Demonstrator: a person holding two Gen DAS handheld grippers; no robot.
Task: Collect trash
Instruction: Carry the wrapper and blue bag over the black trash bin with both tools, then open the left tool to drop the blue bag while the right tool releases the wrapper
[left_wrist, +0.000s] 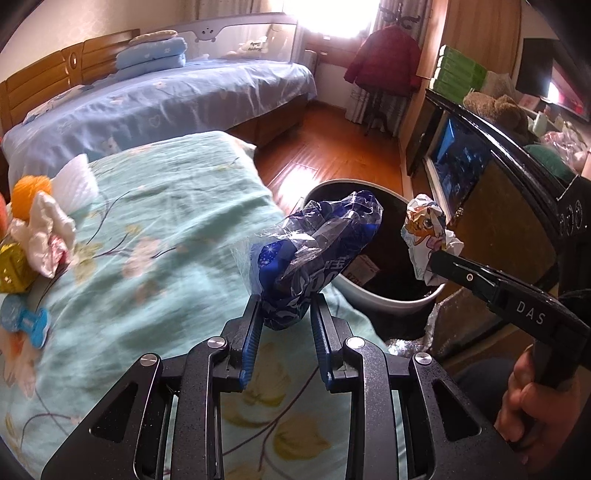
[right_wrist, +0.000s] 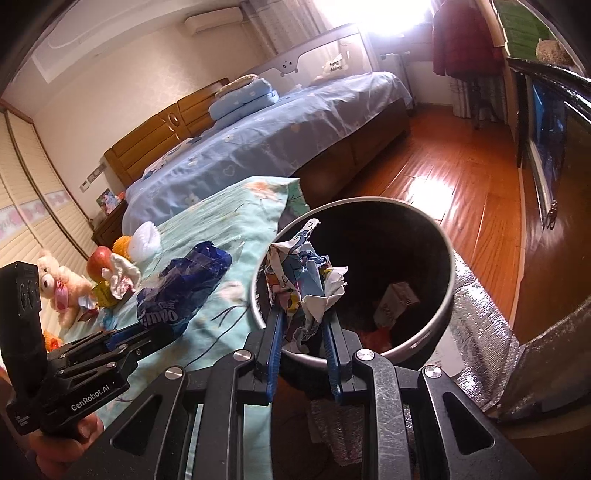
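Item 1, left gripper (left_wrist: 286, 308): its jaws are clamping the lower end of a blue plastic wrapper (left_wrist: 314, 254), crinkled, partly clear, white lettering on it. The left wrist view is showing it jutting toward 1 o'clock, its top overlapping the bin's rim.

Item 2, right gripper (right_wrist: 303, 321): its jaws are pinching a crumpled cartoon-print paper (right_wrist: 304, 280), white with orange and blue figures. Only the right wrist view is showing it hanging over the trash bin (right_wrist: 448, 266) mouth, and a small carton (right_wrist: 397, 302) lying inside at 3 o'clock of the paper.

Item 3, surroundings: only the left wrist view is showing the person's hand (left_wrist: 535, 402) at 4 o'clock and a blue toy dumbbell (left_wrist: 26, 321) on the green floral blanket (left_wrist: 147, 258). Only the right wrist view is showing a teddy bear (right_wrist: 59, 284) and an apple (right_wrist: 99, 262) at 9 o'clock. A blue-sheeted bed (left_wrist: 166, 96) is lying at 11 o'clock.
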